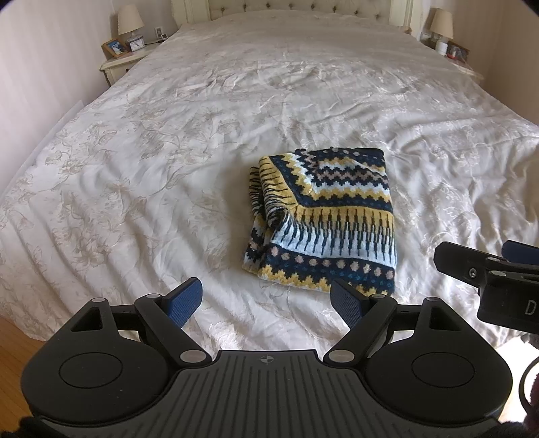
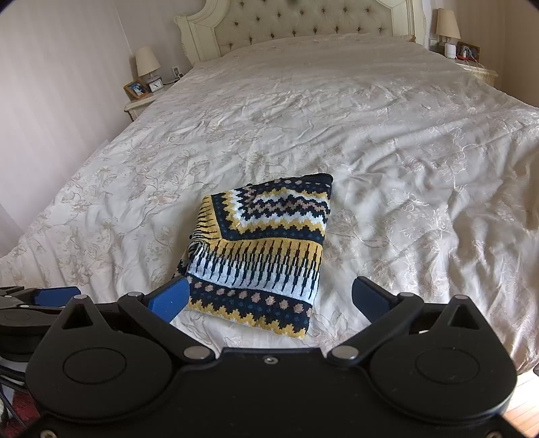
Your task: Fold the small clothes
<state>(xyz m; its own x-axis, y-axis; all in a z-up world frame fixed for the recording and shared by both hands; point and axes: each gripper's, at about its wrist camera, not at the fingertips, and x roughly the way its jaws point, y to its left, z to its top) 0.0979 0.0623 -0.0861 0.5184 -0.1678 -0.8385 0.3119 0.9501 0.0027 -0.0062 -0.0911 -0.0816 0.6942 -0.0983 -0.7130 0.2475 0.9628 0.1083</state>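
Note:
A knitted garment (image 1: 323,219) in navy, yellow and white zigzag bands lies folded into a compact rectangle on the bed's near part; it also shows in the right wrist view (image 2: 262,256). My left gripper (image 1: 266,300) is open and empty, held above the bed just short of the garment's near edge. My right gripper (image 2: 269,300) is open and empty, also just short of the near edge, its left pad (image 2: 170,298) over the garment's near-left corner. The right gripper shows at the right edge of the left wrist view (image 1: 498,266).
A wide bed (image 1: 235,101) with a cream floral cover fills the view, its tufted headboard (image 2: 303,20) at the back. Nightstands with lamps stand at the back left (image 1: 124,54) and back right (image 2: 471,57). Wooden floor (image 1: 13,337) lies below the bed's near edge.

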